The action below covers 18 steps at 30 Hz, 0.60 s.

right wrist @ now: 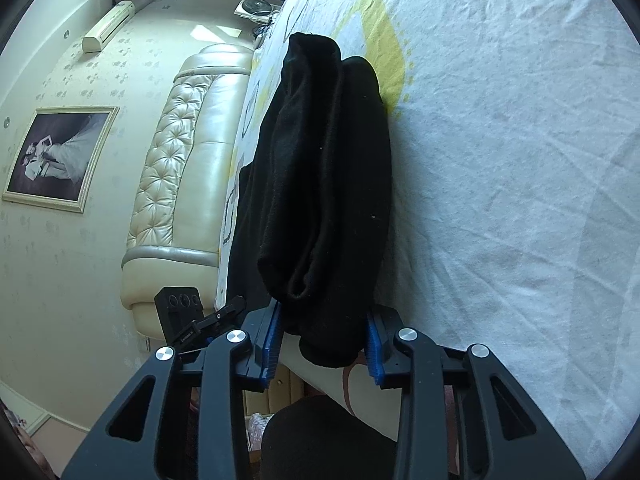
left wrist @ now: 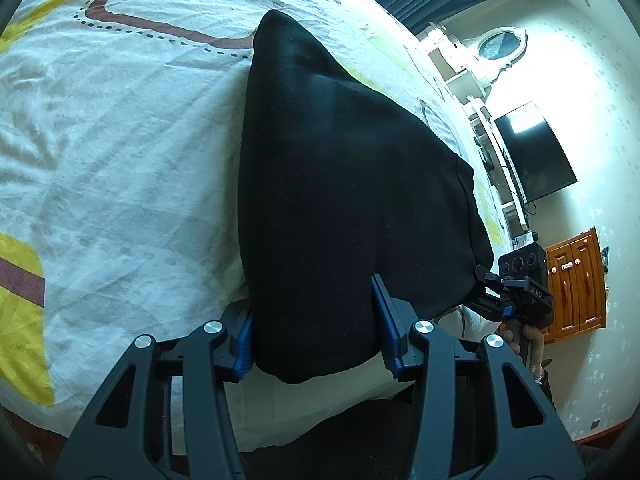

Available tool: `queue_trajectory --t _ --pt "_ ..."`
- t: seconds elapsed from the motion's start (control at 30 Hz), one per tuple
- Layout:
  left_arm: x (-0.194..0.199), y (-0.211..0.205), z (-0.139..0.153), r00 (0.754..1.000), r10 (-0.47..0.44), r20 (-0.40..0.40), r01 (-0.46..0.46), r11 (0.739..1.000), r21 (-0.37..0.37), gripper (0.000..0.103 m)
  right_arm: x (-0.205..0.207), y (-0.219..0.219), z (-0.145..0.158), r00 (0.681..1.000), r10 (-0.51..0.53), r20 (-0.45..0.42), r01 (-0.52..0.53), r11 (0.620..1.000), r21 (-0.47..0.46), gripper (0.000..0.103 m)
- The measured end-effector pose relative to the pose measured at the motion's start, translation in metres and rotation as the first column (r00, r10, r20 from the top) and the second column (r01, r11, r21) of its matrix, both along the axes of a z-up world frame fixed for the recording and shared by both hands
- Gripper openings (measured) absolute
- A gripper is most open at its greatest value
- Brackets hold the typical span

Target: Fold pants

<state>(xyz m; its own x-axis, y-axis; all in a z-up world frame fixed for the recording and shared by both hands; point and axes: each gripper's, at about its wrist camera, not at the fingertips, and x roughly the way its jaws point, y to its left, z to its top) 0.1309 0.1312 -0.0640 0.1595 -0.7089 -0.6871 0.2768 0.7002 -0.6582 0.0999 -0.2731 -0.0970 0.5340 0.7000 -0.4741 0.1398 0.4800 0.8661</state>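
Now pants point(left wrist: 340, 200) between both grippers' fingers point(left wrist: 244, 344)

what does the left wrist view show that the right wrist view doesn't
Only the left wrist view: a dark flat television on the wall, an orange wooden cabinet, an oval white-framed mirror, and the right gripper clamped on the fabric.

Only the right wrist view: a cream tufted leather headboard, a framed photograph, and a white wall air conditioner.

Both: the black fabric pants on the white patterned bedsheet, each end pinched between blue pads.
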Motion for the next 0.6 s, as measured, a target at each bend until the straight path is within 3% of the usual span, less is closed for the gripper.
queue_trajectory --t 0.4,0.6 --pt "-0.0008 -0.0016 -0.0027 1.0 -0.015 -0.01 0.015 1.0 -0.01 0.048 0.0001 -0.0037 0.0024 1.0 0.017 -0.017 -0.017 1.0 -0.002 0.035" --pt "0.002 -0.0002 -0.0059 1.0 -0.014 0.01 0.015 1.0 -0.024 0.058 0.0024 -0.0071 -0.0037 1.0 0.015 -0.024 -0.015 1.0 0.008 0.038"
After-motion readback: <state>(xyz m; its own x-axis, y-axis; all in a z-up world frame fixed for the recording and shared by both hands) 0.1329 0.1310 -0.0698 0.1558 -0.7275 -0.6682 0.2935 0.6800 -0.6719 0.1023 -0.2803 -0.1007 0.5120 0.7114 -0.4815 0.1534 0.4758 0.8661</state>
